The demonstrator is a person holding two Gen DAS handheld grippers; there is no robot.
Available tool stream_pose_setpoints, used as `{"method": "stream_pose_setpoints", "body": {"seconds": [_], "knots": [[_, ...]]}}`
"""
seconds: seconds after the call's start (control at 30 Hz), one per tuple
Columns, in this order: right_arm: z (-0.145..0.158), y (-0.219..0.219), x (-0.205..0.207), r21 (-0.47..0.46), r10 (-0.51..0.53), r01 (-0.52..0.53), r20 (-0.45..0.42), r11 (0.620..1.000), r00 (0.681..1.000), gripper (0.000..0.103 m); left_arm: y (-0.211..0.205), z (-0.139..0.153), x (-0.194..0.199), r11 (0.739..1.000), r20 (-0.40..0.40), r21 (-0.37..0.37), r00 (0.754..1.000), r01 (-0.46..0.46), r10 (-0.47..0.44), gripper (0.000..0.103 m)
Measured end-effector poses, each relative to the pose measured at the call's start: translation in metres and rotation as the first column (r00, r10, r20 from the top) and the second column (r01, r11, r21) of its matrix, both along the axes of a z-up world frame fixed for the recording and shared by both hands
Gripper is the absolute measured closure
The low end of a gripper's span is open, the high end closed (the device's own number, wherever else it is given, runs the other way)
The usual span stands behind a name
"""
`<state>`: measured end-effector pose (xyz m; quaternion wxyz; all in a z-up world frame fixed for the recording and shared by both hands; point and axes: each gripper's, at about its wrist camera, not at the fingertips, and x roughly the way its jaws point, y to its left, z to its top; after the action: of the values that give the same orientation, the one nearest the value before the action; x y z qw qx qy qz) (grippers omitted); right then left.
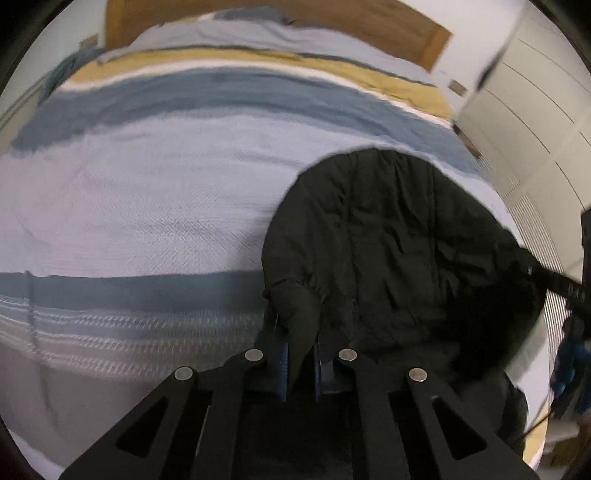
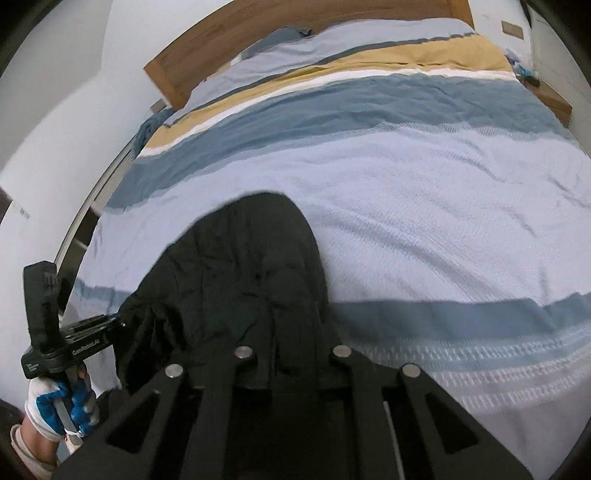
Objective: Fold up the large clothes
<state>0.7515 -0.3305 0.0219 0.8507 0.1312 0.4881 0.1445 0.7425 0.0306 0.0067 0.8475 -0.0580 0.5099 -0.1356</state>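
A black quilted jacket (image 1: 388, 240) lies crumpled on a striped bed cover (image 1: 147, 203), near the bed's front edge. My left gripper (image 1: 301, 365) is shut on a fold of the jacket's near left edge, and black cloth fills the gap between its blue pads (image 1: 282, 363). In the right wrist view the jacket (image 2: 251, 266) bunches up over my right gripper (image 2: 291, 369), which is shut on the cloth with its fingertips hidden under it. The left gripper (image 2: 120, 325) also shows there, held by a gloved hand (image 2: 62, 406).
The bed cover (image 2: 443, 221) has blue, white and mustard bands. A wooden headboard (image 2: 258, 22) stands at the far end. White wardrobe doors (image 1: 535, 110) line one side of the bed, and a wooden nightstand (image 2: 550, 98) sits beside the headboard.
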Motion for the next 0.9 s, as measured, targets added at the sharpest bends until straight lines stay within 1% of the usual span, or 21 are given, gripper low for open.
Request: {"method": "stream_pose_setpoints", "body": {"seconds": [0.1, 0.17, 0.23, 0.3, 0.4, 0.43, 0.53, 0.67, 0.8, 0.9], "knots": [[0.032, 0.002, -0.032, 0.005, 0.02, -0.02, 0.018, 1.0, 1.0, 0.092, 0.001, 0.026, -0.04, 1.0, 0.021, 0.005, 1.0, 0.015, -0.016, 0.094], [0.048, 0.003, -0.056, 0.018, 0.035, -0.036, 0.031, 0.999, 0.999, 0.093, 0.005, 0.035, -0.066, 1.0, 0.032, -0.003, 0.999, 0.017, -0.016, 0.095], [0.059, 0.003, -0.087, 0.035, 0.044, -0.046, 0.048, 0.998, 0.998, 0.093, 0.01, 0.038, -0.088, 1.0, 0.033, -0.015, 0.999, 0.01, -0.01, 0.095], [0.063, 0.001, -0.111, 0.046, 0.04, -0.042, 0.056, 0.998, 0.998, 0.093, 0.013, 0.035, -0.108, 1.0, 0.032, -0.023, 0.999, 0.009, -0.009, 0.096], [0.055, -0.013, -0.156, 0.087, 0.018, -0.024, 0.068, 0.996, 0.998, 0.095, 0.021, 0.025, -0.144, 0.999, 0.024, -0.048, 1.0, 0.007, -0.006, 0.097], [0.05, -0.018, -0.17, 0.101, 0.009, -0.015, 0.067, 0.995, 0.998, 0.095, 0.022, 0.023, -0.151, 0.999, 0.021, -0.051, 1.0, 0.008, -0.007, 0.097], [0.034, -0.03, -0.201, 0.117, -0.015, 0.008, 0.058, 0.993, 0.998, 0.095, 0.026, 0.01, -0.176, 0.999, 0.011, -0.04, 1.0, 0.015, -0.015, 0.097], [0.013, -0.039, -0.226, 0.105, -0.019, 0.015, 0.036, 0.994, 0.999, 0.095, 0.029, -0.013, -0.201, 1.0, -0.008, -0.003, 0.999, 0.031, -0.031, 0.097], [-0.006, -0.042, -0.243, 0.071, -0.01, 0.009, 0.011, 0.997, 1.0, 0.095, 0.036, -0.036, -0.217, 1.0, -0.036, 0.014, 0.999, 0.02, -0.019, 0.097], [-0.023, -0.045, -0.251, 0.048, -0.005, 0.006, -0.02, 0.999, 1.0, 0.095, 0.025, -0.051, -0.225, 0.998, -0.033, 0.048, 0.999, 0.032, -0.031, 0.098]]}}
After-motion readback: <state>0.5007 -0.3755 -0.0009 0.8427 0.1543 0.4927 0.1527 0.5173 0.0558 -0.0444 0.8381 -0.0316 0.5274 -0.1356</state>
